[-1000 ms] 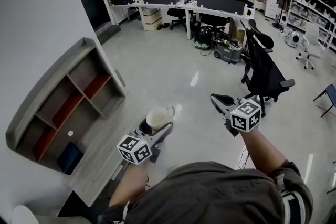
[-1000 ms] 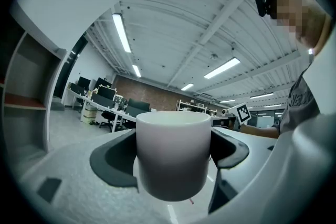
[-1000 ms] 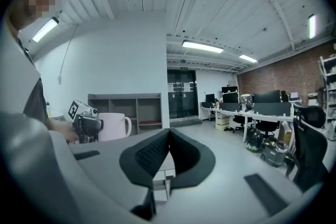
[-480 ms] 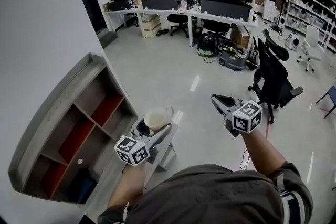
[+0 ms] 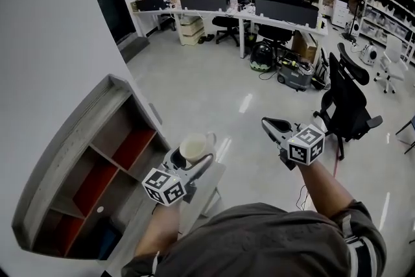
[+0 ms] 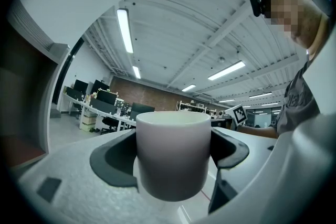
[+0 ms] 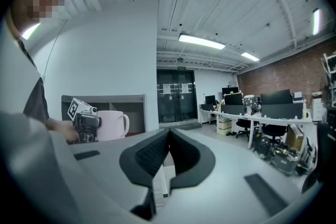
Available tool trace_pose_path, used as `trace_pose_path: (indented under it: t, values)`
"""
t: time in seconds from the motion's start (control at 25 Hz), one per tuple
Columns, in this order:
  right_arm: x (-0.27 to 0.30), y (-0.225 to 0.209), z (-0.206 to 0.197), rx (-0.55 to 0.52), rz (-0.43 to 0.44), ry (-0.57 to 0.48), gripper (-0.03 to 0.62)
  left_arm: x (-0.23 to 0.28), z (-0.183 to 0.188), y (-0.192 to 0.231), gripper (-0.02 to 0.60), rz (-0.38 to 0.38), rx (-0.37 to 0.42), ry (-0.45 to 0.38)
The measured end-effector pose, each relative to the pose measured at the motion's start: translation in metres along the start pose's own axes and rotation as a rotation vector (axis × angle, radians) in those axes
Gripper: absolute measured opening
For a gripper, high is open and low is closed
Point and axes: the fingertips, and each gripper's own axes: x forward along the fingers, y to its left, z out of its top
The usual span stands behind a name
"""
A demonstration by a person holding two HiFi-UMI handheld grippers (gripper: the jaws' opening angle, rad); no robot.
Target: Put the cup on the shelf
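Two grippers, one cup, so here's how it reads view by view.

Head view: your left gripper (image 5: 192,157) is clamped on the cup (image 5: 193,145), one jaw on each side of the body, with the mouth up and roughly level. The cup is in the air just beside the shelf (image 5: 68,137), off its open front and not inside any compartment yet. The handle (image 5: 211,137) sticks out on the side facing away from the shelf. Your right gripper (image 5: 276,124) hangs well apart from the shelf, on the far side of the cup, carrying nothing.

Left gripper view: the cup fills the gap between the dark pads (image 6: 113,162), which press on its wall below the rim. It sits upright. You can't see inside it from this angle.

Right gripper view: the jaws are pressed together with nothing between them. Past them you can spot the cup (image 7: 111,124) in front of the shelf (image 7: 105,98).

Handling-wise, this is my guess. It looks like glazed ceramic, so it'd be rigid, smooth, a bit slick against the pads, and have some weight to it. It'll likely chip or crack if it clips a shelf board or drops on that hard floor (image 5: 214,87). The hold you've got, across the round body below the rim, seems like the right place; I wouldn't take it by the handle or the rim. Squeeze firmly, since it won't deform, and keep it level going in.
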Motion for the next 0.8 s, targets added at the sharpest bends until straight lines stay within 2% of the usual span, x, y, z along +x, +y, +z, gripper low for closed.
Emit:
trace_pose_path:
  t: [0.2,0.52,0.68,0.8]
  values:
    - [0.012,-0.039,0.004,-0.003,0.058,-0.009,-0.008,0.037,-0.002,0.005,0.414,0.042,0.006,0.003]
    - [0.011,-0.129,0.009,-0.041,0.189,0.004,-0.008,0.126,-0.004,-0.003,0.414,0.161,-0.008,-0.043]
    - [0.018,-0.164,0.012,-0.024,0.207,0.0,-0.008,0.154,-0.002,-0.006,0.414,0.191,-0.022,-0.053]
    - [0.028,-0.168,0.015,-0.017,0.209,-0.005,-0.008,0.154,0.005,-0.002,0.414,0.197,-0.009,-0.036]
